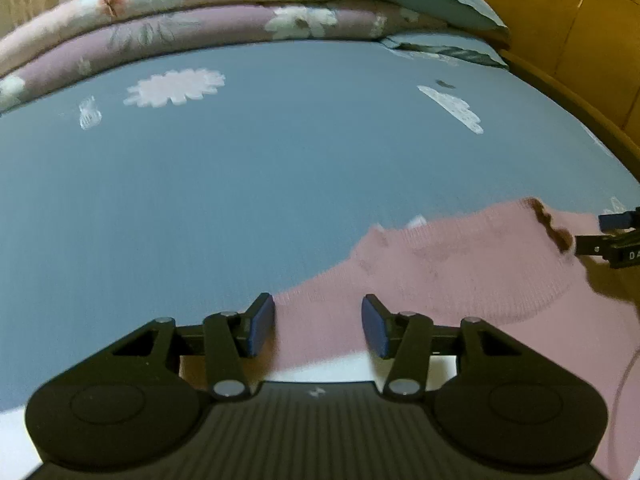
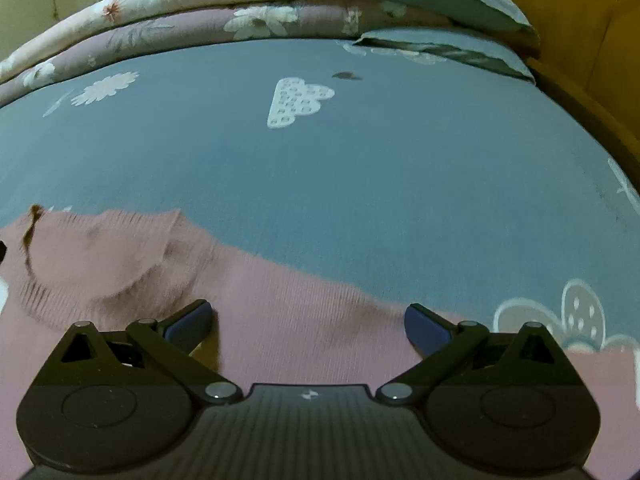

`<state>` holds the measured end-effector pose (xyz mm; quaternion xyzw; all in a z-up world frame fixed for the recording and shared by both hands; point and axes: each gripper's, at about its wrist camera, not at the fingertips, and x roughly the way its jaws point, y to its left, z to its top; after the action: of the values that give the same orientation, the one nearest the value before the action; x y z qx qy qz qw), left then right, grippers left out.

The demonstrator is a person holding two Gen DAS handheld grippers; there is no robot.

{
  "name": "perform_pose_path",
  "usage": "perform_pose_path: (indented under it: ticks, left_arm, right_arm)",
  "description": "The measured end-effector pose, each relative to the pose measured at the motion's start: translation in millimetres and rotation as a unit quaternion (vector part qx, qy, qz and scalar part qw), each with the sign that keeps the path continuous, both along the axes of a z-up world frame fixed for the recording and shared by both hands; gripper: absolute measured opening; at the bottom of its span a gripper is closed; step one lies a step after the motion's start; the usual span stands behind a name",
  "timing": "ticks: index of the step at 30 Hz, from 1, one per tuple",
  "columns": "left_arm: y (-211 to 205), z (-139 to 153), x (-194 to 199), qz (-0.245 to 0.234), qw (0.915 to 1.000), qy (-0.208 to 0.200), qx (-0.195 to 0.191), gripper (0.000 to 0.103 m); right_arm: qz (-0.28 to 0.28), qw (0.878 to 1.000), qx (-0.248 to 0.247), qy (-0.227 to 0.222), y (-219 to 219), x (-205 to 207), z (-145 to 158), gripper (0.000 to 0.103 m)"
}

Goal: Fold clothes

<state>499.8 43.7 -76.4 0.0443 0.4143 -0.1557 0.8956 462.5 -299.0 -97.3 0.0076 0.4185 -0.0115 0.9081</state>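
Note:
A pink knit sweater lies flat on the blue bedsheet, its neckline edged with brown trim. My left gripper hovers over the sweater's left part with its jaws apart and no cloth pinched between the blue pads. In the right wrist view the same sweater spreads under my right gripper, whose jaws stand wide apart just right of the collar. The right gripper also pokes in at the right edge of the left wrist view, beside the neckline.
Folded floral quilts and blue pillows are stacked along the far side of the bed. A wooden headboard runs down the right. The sheet beyond the sweater carries white cloud and flower prints.

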Motion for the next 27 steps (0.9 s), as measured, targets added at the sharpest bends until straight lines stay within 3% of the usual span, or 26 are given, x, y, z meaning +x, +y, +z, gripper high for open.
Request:
perform_pose_path:
  ticks: [2, 5, 8, 11, 14, 19, 24, 27]
  left_arm:
    - [-4, 10, -2, -0.004, 0.9999, -0.004, -0.009, 0.049]
    - [-11, 22, -14, -0.053, 0.9967, -0.003, -0.061, 0.054]
    - [-21, 22, -24, -0.108, 0.9877, 0.017, -0.111, 0.055]
    - [-33, 11, -25, -0.150, 0.9755, 0.050, -0.152, 0.056]
    - [-43, -1, -18, -0.132, 0.9826, 0.050, -0.121, 0.056]
    - [-40, -9, 2, -0.076, 0.9940, 0.007, -0.078, 0.057]
    - [-35, -6, 9, -0.056, 0.9957, -0.004, -0.074, 0.057]
    - [-32, 6, -9, -0.075, 0.9939, -0.016, -0.079, 0.060]
  right_arm:
    - [0.017, 1.000, 0.014, -0.013, 0, -7, 12, 0.103]
    - [0.060, 0.996, 0.046, -0.038, 0, -25, 29, 0.103]
    - [0.145, 0.984, 0.096, -0.045, 5, -45, 32, 0.103]
    - [0.183, 0.978, 0.094, -0.026, 14, -44, 18, 0.103]
    - [0.189, 0.980, 0.068, -0.011, 24, -35, 1, 0.103]
    - [0.166, 0.984, 0.055, -0.021, 28, -6, -5, 0.103]
    - [0.153, 0.987, 0.042, -0.034, 36, 11, 4, 0.103]
    - [0.182, 0.980, 0.069, -0.046, 40, 0, 18, 0.103]
